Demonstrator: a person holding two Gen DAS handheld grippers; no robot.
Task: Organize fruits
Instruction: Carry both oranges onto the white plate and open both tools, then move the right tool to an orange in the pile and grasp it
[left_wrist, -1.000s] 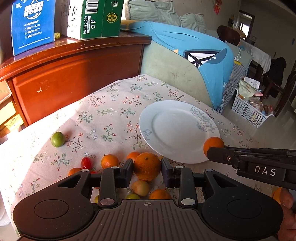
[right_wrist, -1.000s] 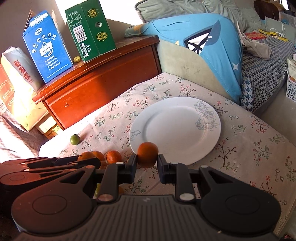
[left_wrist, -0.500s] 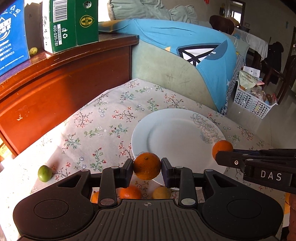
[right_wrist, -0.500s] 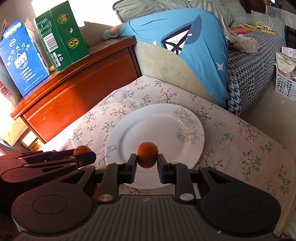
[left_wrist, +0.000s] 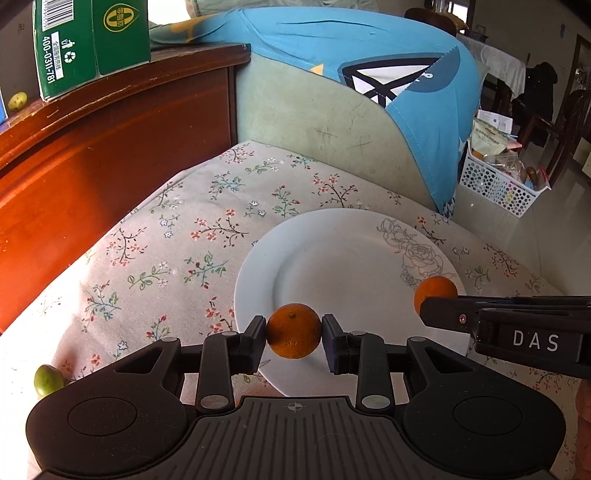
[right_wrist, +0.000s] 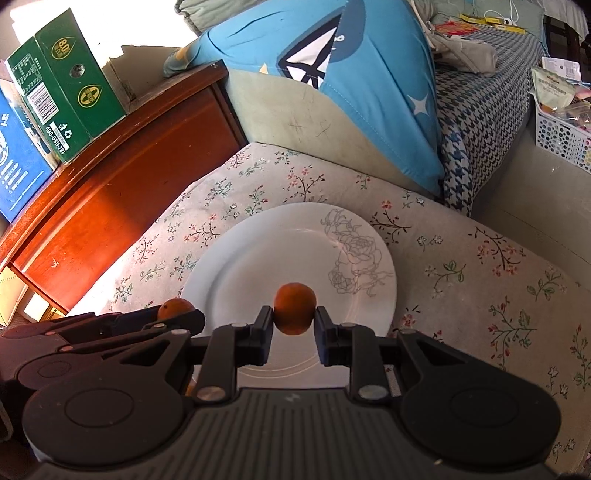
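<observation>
Both grippers are now hanging over the white plate (left_wrist: 258, 280) w/ fruit clamped. A sec ago they were back by the pile of loose fruit at the near edge of the table; that pile is no longer showing in either view, and the plate is filling much more of both pics.

Left gripper (left_wrist: 294, 331) is squeezing an orange (left_wrist: 294, 331) btwn its pads, jaws clenched on it, sitting over the plate's near rim. Right gripper (right_wrist: 294, 311) is pinching a smaller orange (right_wrist: 294, 308), also clenched, over the plate's middle-front. In the left view the right gripper's load is showing as an orange ball over the plate's right side, near the rose print (left_wrist: 421, 254).

Plate is bare, nothing resting on it yet. Both oranges are looking clear of the surface, tho can't tell how high.

Meaning for the task: carry phase is abt done, drop-off is prob next. Both hands are angling down twd the plate, so lowering and releasing looks like the step in hand. Risk: round fruit rolling off a shallow rim if let go too high or too near the edge, esp the left one.

One green fruit (left_wrist: 47, 380) is lying alone on the flowered cloth (left_wrist: 177, 229) at far left, well apart from the plate, not yet collected.
</observation>
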